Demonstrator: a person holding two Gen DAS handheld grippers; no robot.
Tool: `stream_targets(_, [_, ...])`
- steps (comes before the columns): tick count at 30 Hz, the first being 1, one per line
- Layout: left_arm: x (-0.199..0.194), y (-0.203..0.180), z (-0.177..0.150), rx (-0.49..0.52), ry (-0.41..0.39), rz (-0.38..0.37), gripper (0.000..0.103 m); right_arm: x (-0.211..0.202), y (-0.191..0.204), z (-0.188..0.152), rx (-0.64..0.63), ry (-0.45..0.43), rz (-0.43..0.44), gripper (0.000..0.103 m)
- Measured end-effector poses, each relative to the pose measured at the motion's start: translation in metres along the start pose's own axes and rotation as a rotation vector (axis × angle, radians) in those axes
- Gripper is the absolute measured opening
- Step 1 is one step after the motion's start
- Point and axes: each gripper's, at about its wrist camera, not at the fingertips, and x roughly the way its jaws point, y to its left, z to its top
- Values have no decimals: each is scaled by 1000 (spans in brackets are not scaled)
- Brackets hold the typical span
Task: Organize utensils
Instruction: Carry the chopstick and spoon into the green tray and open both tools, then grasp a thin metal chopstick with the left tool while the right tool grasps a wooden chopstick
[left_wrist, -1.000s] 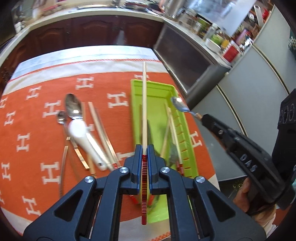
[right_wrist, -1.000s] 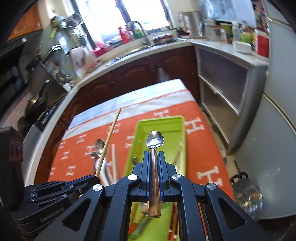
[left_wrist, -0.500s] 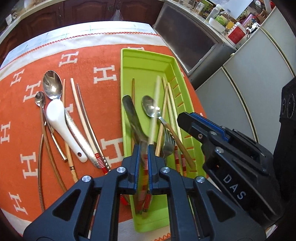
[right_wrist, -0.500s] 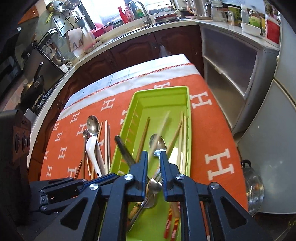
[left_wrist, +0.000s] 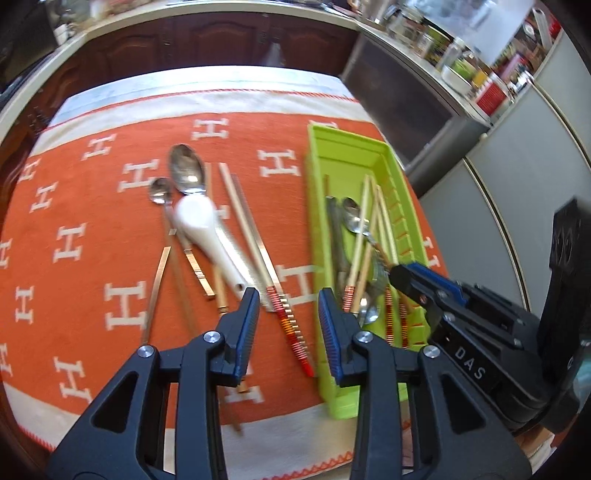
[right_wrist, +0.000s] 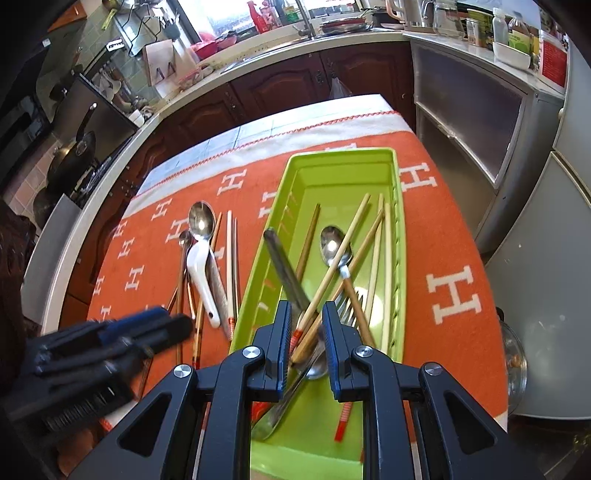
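L claw (left_wrist: 288, 325) is spread apart w/ nothing in it, hovering over the orange cloth (left_wrist: 92, 236) just left of the green tray (left_wrist: 351, 155). R claw (right_wrist: 304, 339) is also apart & empty, above the tray's near end. In the tray (right_wrist: 343, 157): several chopsticks (right_wrist: 341, 258) crossed over a metal spoon (right_wrist: 334, 245), a dark-handled knife (right_wrist: 284, 273) & a fork. Loose on the cloth, left of the tray: white ceramic spoon (left_wrist: 207, 232), two metal spoons (left_wrist: 186, 170) & more chopsticks (left_wrist: 251, 236).
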Motion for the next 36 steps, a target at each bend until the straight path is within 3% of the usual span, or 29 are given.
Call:
stream_targets(9, [-26,39,-3,-82,-56,41,30,-9,23,-11,-53,12,-4,19])
stream_targets(23, [-47,71,-7,-112,-126,123,31,-13,78,-6,-145,18,34,24])
stream_targets(36, [-25,125,-16,-196,-79,141,31,15,107,10,-173,57,53,28])
